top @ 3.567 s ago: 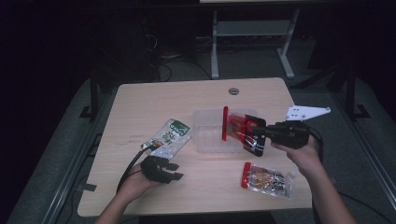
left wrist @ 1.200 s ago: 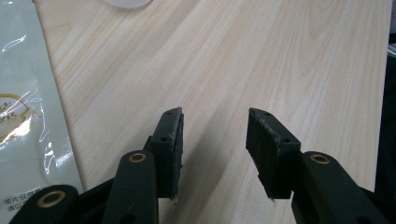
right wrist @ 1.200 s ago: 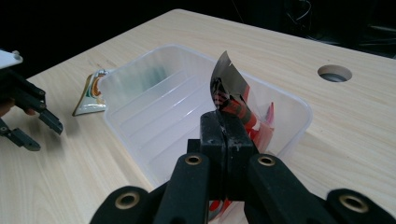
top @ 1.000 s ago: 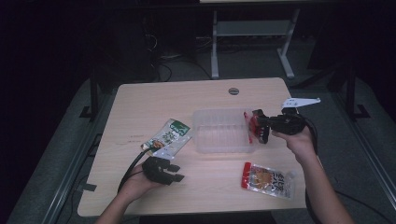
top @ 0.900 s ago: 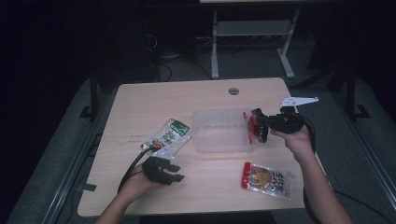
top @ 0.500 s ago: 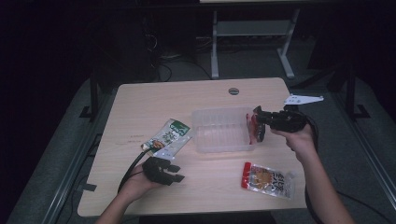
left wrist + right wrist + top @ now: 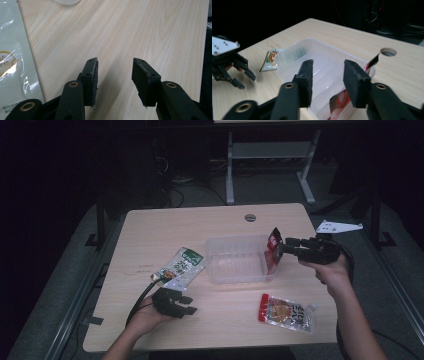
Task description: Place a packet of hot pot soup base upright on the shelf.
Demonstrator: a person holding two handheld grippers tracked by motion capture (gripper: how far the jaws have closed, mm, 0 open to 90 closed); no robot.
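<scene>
A clear plastic container stands mid-table. A red pouch leans upright inside its right end. My right gripper hovers just right of that end. Its jaws have just been opening and stand open, with the red pouch below them, untouched by the pads. My left gripper rests near the front left edge, open over bare wood. A green-and-white pouch lies flat just beyond it, left of the container.
A third pouch, clear with a red top, lies flat near the front right of the table. A round cable hole sits near the far edge. The green-and-white pouch fills the left side of the left gripper view.
The right gripper's jaws have opened and let go of the red pouch, which now leans in the container's right end. The right hand rose and drew back slightly. The left gripper stayed put.
</scene>
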